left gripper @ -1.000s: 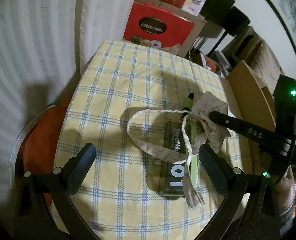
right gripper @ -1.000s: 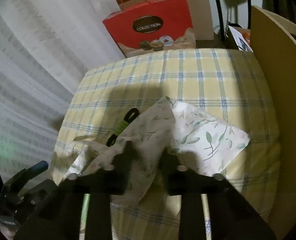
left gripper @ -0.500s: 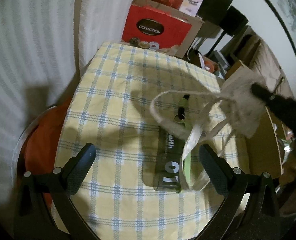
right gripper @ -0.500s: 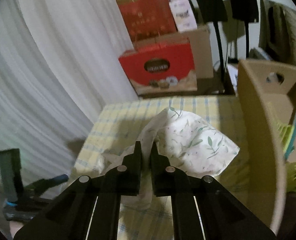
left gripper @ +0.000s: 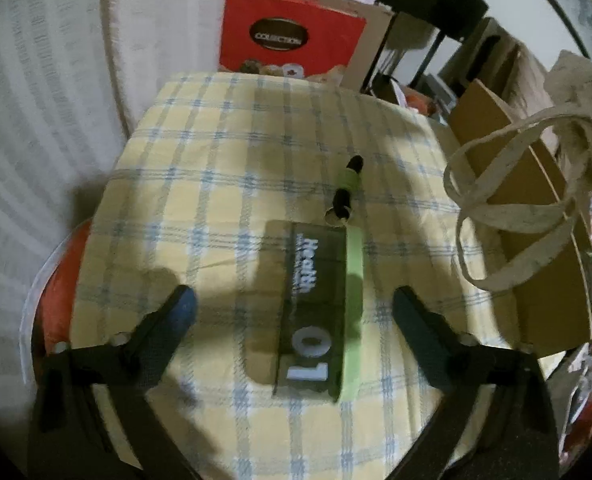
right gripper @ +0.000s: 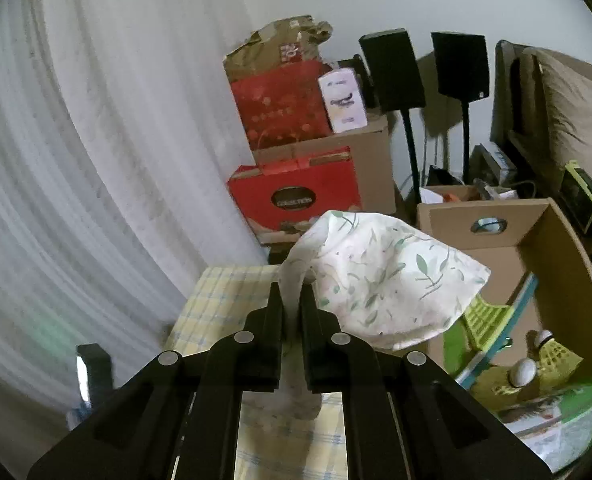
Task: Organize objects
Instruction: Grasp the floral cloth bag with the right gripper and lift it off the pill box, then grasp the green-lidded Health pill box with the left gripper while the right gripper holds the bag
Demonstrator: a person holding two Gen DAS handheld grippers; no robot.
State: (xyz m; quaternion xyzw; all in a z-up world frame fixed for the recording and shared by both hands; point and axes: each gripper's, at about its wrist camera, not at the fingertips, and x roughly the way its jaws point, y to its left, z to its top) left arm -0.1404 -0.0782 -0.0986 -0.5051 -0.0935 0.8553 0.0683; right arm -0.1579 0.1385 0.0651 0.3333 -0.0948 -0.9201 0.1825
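Two snags we're eyeing: our right tool (right gripper: 292, 300) pinches the leaf-print bag (right gripper: 380, 276) aloft at 11 o'clock of the cardboard box (right gripper: 556, 236), so its straps (left gripper: 508, 208) could catch, while our left tool (left gripper: 292, 300), spread wide and just been narrowing, straddles the badge (left gripper: 316, 312) on the desk (left gripper: 216, 168).

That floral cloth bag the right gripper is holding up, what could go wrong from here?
The right gripper pinches only a bunched edge of the floral cloth bag, so it might slip free. Its long straps dangle in loops beside the cardboard box and could snag its rim. The left gripper, jaws just closing, straddles the dark badge; its green lanyard may drag along.
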